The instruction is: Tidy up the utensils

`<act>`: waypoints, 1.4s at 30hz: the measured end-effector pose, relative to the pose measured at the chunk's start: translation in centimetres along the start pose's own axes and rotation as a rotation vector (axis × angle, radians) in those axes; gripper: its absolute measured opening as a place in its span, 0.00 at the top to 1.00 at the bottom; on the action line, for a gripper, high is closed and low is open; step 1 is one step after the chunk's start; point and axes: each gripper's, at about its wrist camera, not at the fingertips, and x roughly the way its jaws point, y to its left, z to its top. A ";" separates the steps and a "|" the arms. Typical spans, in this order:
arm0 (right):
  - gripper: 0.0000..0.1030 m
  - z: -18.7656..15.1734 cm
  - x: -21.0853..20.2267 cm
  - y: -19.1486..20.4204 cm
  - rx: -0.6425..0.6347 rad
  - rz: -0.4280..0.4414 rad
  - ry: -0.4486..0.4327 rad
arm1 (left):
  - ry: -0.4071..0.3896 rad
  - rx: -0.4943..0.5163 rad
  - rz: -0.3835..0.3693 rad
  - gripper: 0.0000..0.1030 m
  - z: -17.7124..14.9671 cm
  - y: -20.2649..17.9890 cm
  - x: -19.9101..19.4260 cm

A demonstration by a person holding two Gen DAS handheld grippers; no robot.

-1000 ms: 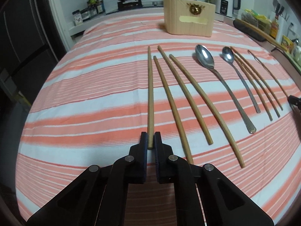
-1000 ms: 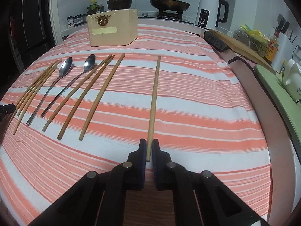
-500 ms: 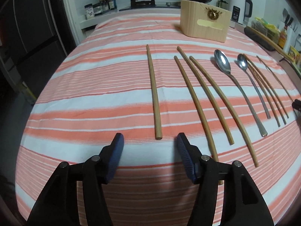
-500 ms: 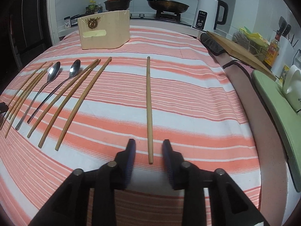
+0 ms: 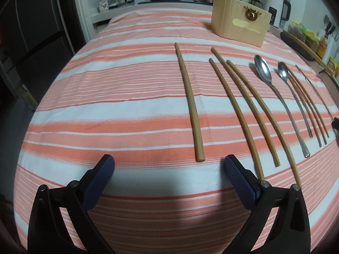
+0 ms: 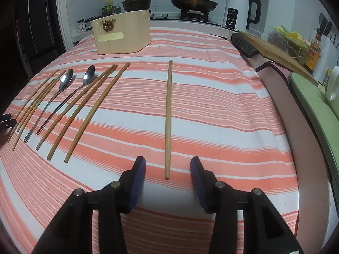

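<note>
While both hand-held grippers hover empty, the left hand-held gripper (image 5: 169, 165) spread wide and the right hand-held gripper (image 6: 168, 167) parted, 1 thick tan wooden chopstick (image 5: 190, 105) lies before each on the orange-and-white striped desk (image 5: 106, 105), apart from the grouped chopsticks and 2 steel spoons (image 6: 65, 80). Sorting seems midway; next, pairing these calls for regrasping. The white kettle (image 6: 235, 10) display reads 100

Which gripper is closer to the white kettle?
Right. The kettle stands ahead and a little to the right of the right gripper. From the left gripper it sits far off to the right, past the cardboard box.
</note>
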 end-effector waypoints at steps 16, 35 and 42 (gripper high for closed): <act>0.55 -0.2 -0.2 0.1 -0.040 0.013 0.007 | 0.015 0.028 -0.052 0.00 0.1 0.5 0.0; 0.79 -0.2 -0.5 0.0 -0.045 0.015 0.006 | -0.040 0.110 -0.089 0.92 0.5 -2.8 -0.9; 0.95 1.0 -1.5 0.2 -0.025 -0.014 -0.027 | -0.070 0.071 -0.103 0.95 1.5 -2.0 -2.2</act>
